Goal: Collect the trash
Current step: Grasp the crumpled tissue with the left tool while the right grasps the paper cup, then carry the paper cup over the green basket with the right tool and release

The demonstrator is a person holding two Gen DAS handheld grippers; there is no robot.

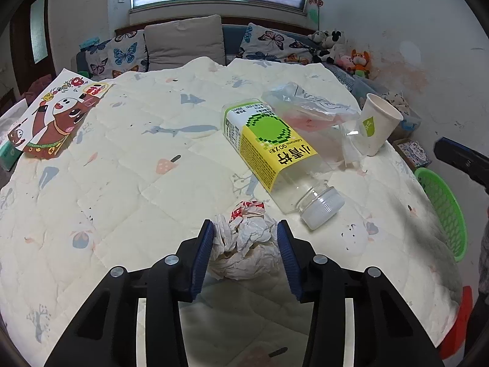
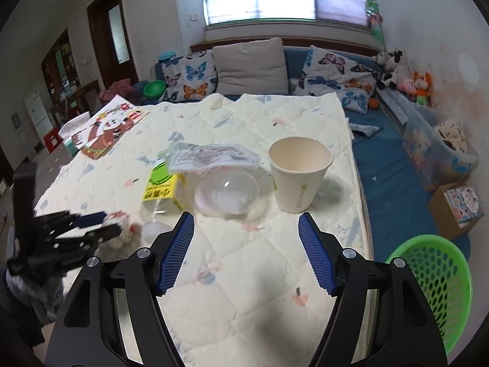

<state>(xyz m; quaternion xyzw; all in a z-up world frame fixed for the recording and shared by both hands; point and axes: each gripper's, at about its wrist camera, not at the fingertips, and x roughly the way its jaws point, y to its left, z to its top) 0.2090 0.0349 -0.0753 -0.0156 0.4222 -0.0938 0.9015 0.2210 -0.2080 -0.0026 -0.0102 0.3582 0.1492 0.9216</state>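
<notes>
- A quilted cover (image 1: 128,159) with pastel prints lies over a table, and trash is scattered across it.
- The left gripper (image 1: 244,235) points down at a crumpled ball of paper (image 1: 244,238), which sits between its two blue pads. The left pad touches the paper; the right pad looks just beside it, so whether the pinch is firm cannot be told.
- From the paper ball, at about one o'clock, an empty plastic bottle (image 1: 275,159) with a yellow and green label lies on its side, its white cap towards the camera.
- Further out at two o'clock, a paper cup (image 2: 299,174) stands upright. Just beside it lie a clear plastic lid (image 2: 226,192) and a crinkled clear bag (image 2: 211,156), the bag partly resting on the bottle.
- The right gripper (image 2: 246,241) hangs over bare quilt with its jaws spread wide and nothing between them, the cup at its twelve o'clock.
- A green basket (image 2: 440,290) waits beyond the table's edge at four o'clock of the right gripper, probably placed there so trash can be dropped in.
- A picture book (image 1: 55,116) lies at ten o'clock, well apart from the trash.
</notes>
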